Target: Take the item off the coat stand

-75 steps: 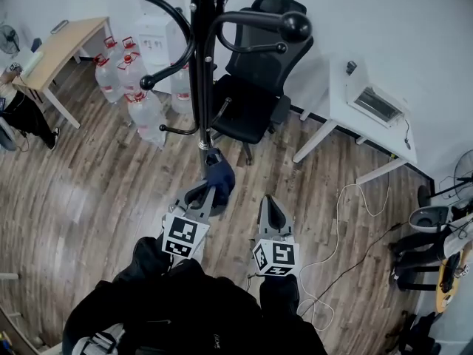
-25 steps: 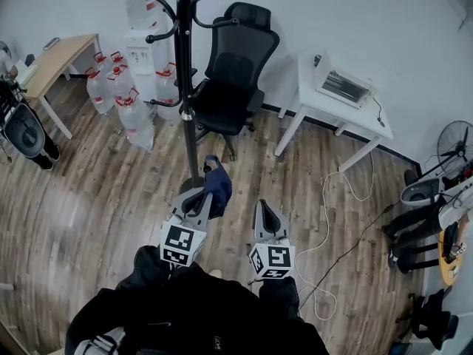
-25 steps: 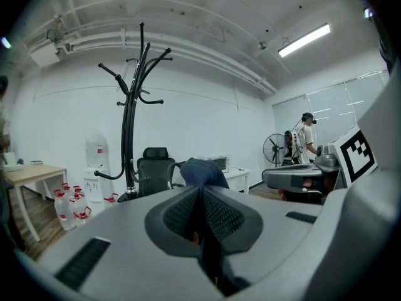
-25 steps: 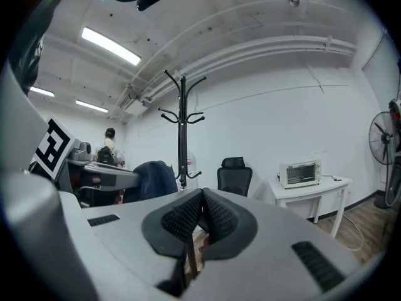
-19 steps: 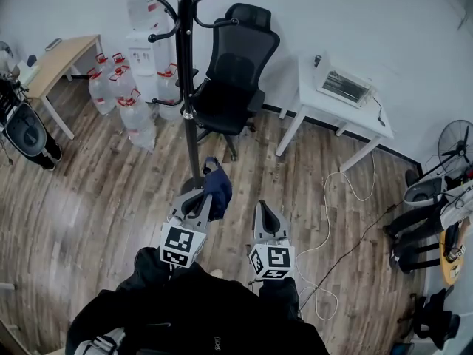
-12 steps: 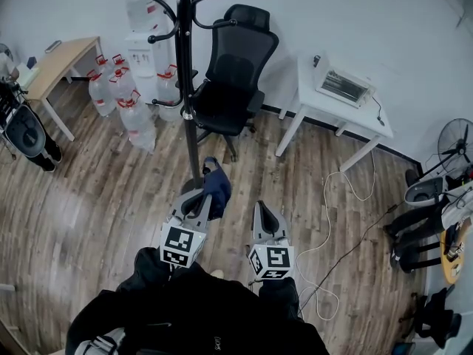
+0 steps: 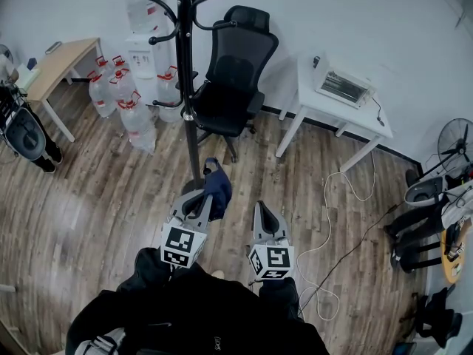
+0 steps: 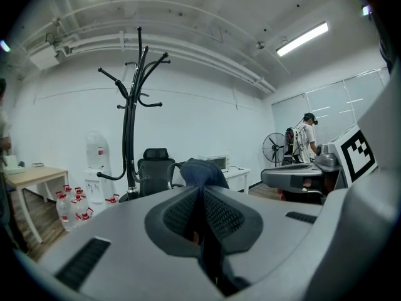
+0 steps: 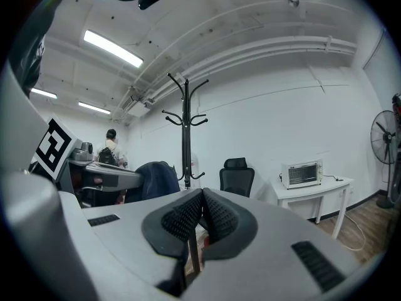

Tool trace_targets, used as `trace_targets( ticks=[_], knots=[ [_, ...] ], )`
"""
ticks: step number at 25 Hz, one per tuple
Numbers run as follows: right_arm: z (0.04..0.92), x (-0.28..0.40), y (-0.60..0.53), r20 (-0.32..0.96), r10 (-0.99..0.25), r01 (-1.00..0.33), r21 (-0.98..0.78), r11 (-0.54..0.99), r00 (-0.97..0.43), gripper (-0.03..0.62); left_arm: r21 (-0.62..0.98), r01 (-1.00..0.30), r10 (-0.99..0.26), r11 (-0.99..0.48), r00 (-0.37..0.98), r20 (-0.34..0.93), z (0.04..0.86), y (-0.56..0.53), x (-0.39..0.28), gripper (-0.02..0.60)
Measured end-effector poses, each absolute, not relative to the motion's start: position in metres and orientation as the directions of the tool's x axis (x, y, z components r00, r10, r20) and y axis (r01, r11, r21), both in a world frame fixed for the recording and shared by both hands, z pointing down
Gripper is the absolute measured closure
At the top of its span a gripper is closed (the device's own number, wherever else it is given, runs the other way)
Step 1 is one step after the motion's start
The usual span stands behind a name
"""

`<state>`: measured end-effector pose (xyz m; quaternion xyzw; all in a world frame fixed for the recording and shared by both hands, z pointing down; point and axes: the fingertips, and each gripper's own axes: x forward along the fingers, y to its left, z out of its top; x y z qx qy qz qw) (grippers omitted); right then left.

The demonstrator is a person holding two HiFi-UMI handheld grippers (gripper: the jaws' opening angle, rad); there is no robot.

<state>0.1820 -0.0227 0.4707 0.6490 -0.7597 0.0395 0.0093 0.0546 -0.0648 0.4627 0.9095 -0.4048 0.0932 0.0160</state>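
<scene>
The black coat stand (image 7: pixel 189 87) rises from the wood floor ahead of me, its hooks bare in the left gripper view (image 8: pixel 130 137). My left gripper (image 7: pixel 205 196) is shut on a dark blue cloth item (image 7: pixel 216 186), which bunches above the closed jaws (image 8: pixel 200 171) well clear of the stand. Beside it, my right gripper (image 7: pixel 264 207) is shut with nothing in it. From the right gripper view the jaws (image 9: pixel 202 199) meet, and the blue item (image 9: pixel 153 179) shows at the left before the coat stand (image 9: pixel 186 137).
A black office chair (image 7: pixel 233 80) stands just behind the stand. Water bottles (image 7: pixel 122 95) and a wooden desk (image 7: pixel 59 58) are at the left. A white table (image 7: pixel 310 117) with a toaster oven is at the right, with a cable (image 7: pixel 347 191) on the floor.
Since three seconds ago the coat stand has dropped farther away from me, with the blue item still in the left gripper. Over the last second almost nothing moves.
</scene>
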Motion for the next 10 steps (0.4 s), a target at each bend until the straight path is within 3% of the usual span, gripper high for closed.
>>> trace_targets(
  ticks=[10],
  knots=[
    [0.4698,0.1767,-0.0203,0.062,-0.985,-0.987,-0.044,0.158,-0.16,0.579,-0.05,-0.734,-0.729,-0.677,0.66,0.181,0.463,-0.0617,0.0513,0.549]
  ],
)
